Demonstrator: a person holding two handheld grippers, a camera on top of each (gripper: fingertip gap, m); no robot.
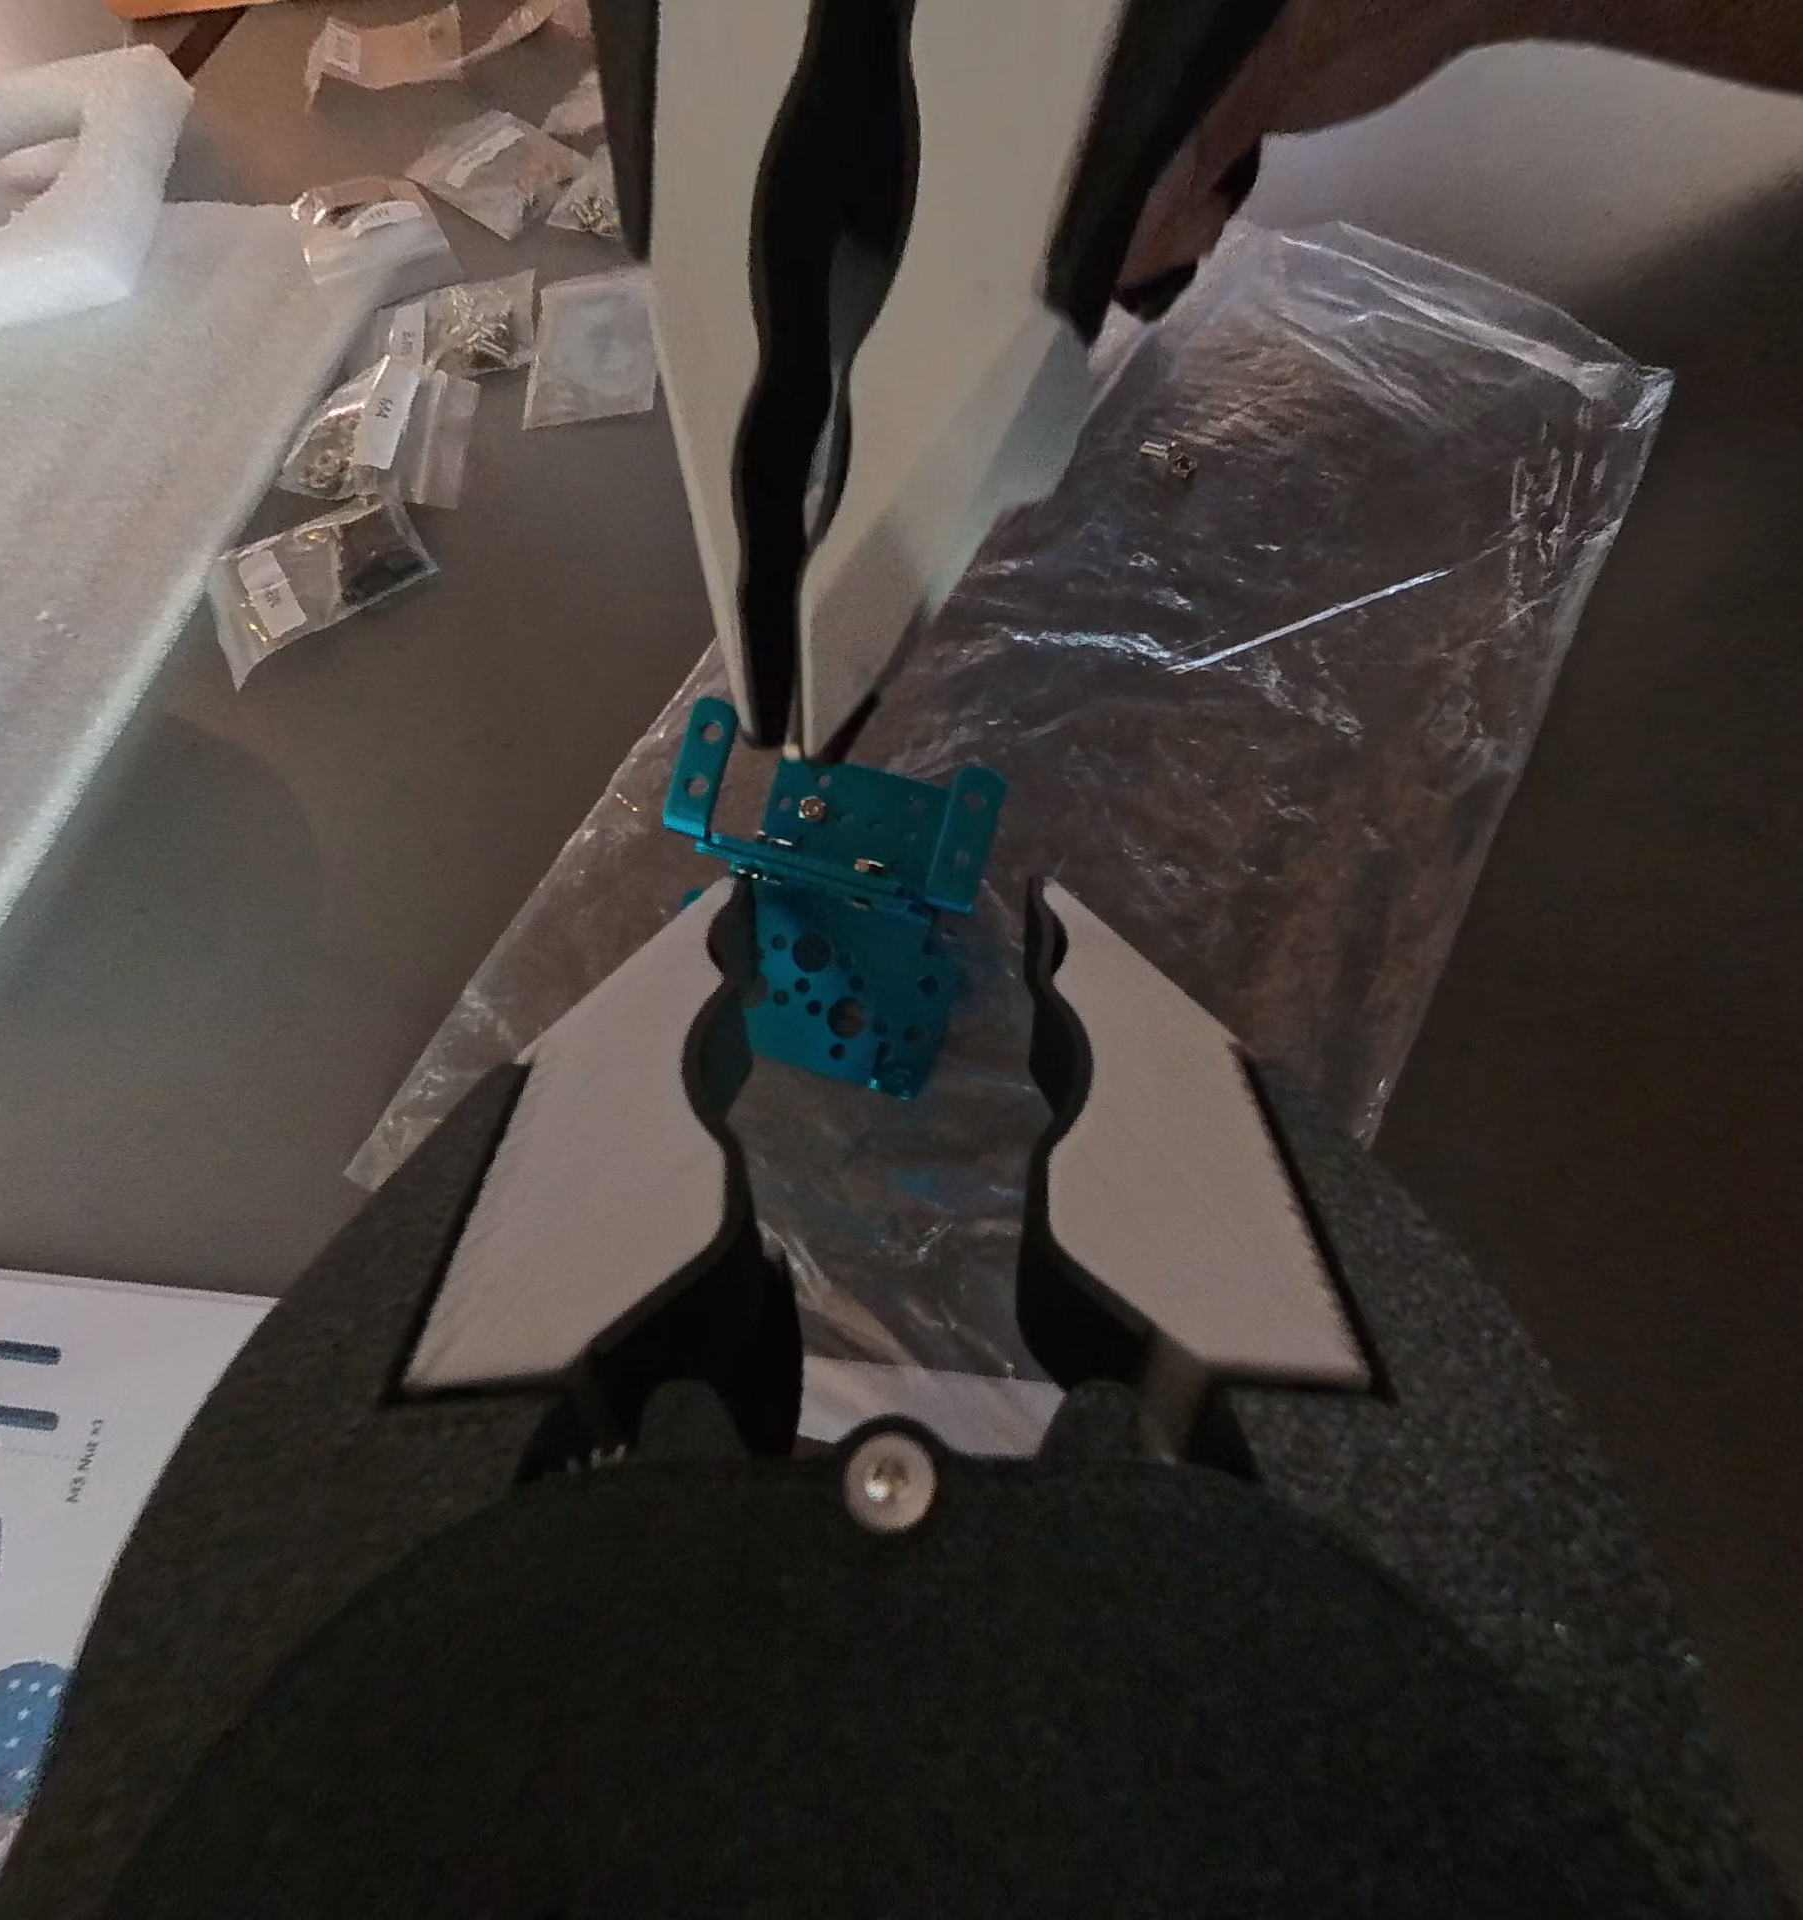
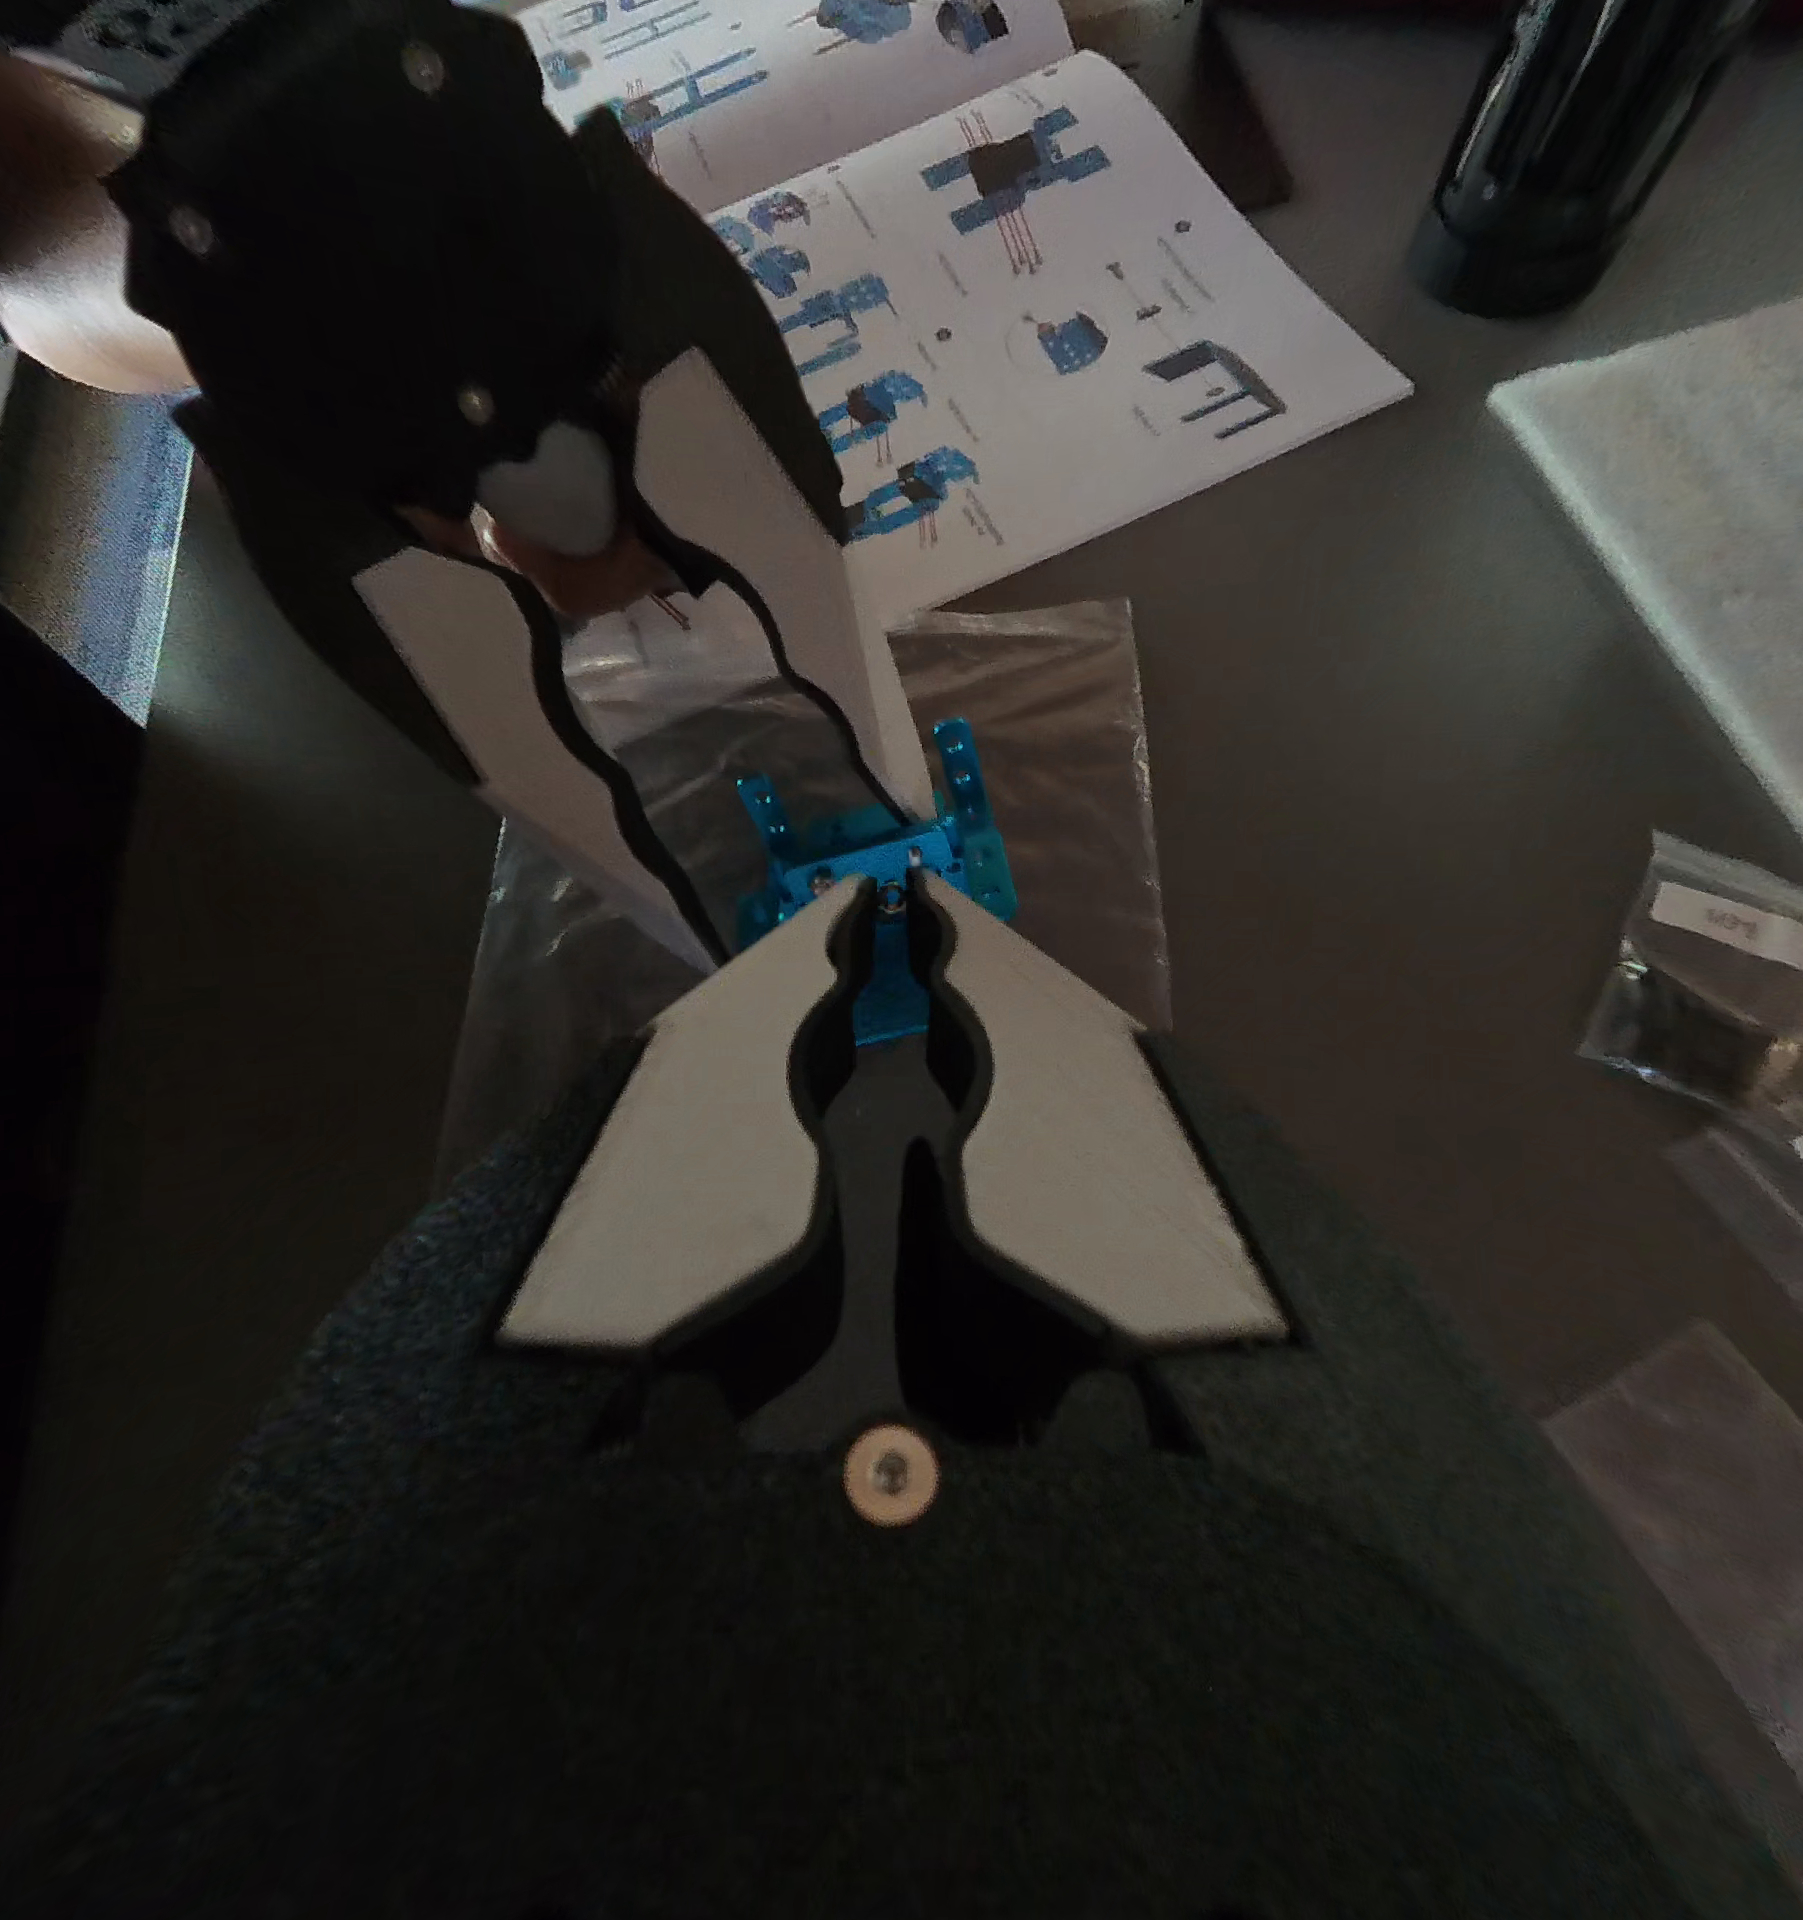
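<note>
A blue metal bracket assembly [image 1: 845,966] with many holes has two upright flanges on top and a plate hanging below. My left gripper [image 1: 881,899] has its jaws wide on either side of the bracket and holds it over a clear plastic bag [image 1: 1240,727]. My right gripper [image 2: 889,888] comes from the opposite side, almost shut, pinching a small silver screw [image 2: 892,906] at its tips right over the top of the bracket [image 2: 881,997]. In the left wrist view the right gripper [image 1: 783,740] points down at the bracket's top edge. Two screws [image 1: 817,805] sit in the bracket.
An open instruction booklet [image 2: 1084,312] lies beyond the bag. Several small bags of hardware [image 1: 377,416] and white foam sheets [image 1: 66,499] lie at the side. A loose screw [image 1: 1167,457] rests on the plastic bag. A dark bottle [image 2: 1562,156] stands at the back. Only a small space, under 4 cm, lies between the two pairs of fingers.
</note>
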